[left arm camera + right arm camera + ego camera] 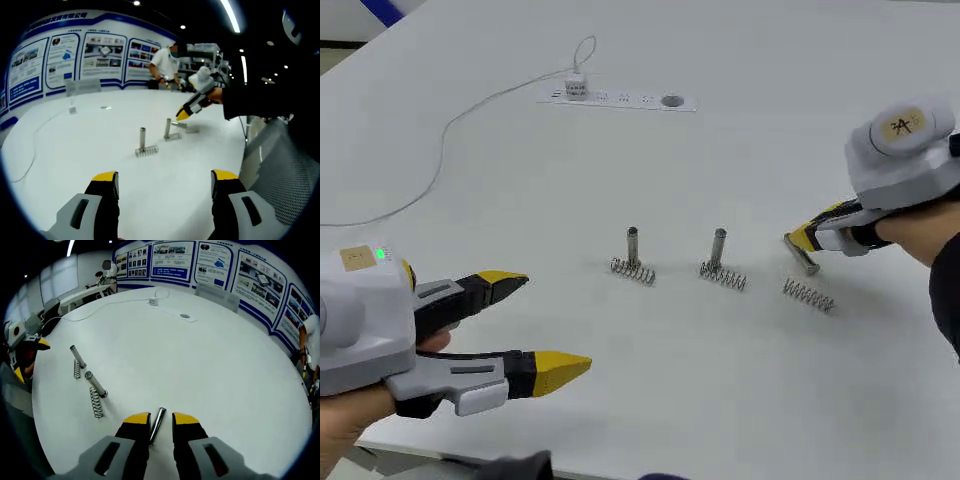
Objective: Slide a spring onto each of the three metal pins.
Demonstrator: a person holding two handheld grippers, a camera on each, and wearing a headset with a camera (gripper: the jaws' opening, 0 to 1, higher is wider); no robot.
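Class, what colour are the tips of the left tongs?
Yellow, on the left tongs; clearest in the head view.

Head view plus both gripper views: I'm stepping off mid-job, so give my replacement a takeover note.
Left tongs: open, empty, near side of the table, clear of the parts.
Right tongs: closed on the third pin, which is tilted, not upright.
Left pin and middle pin: upright, bare.
Springs, all lying flat: left spring by the left pin's base, middle spring by the middle pin's base, right spring beside the third pin.
Done: no spring on any pin.
Left: probably stand the third pin up, then slide on all three springs.
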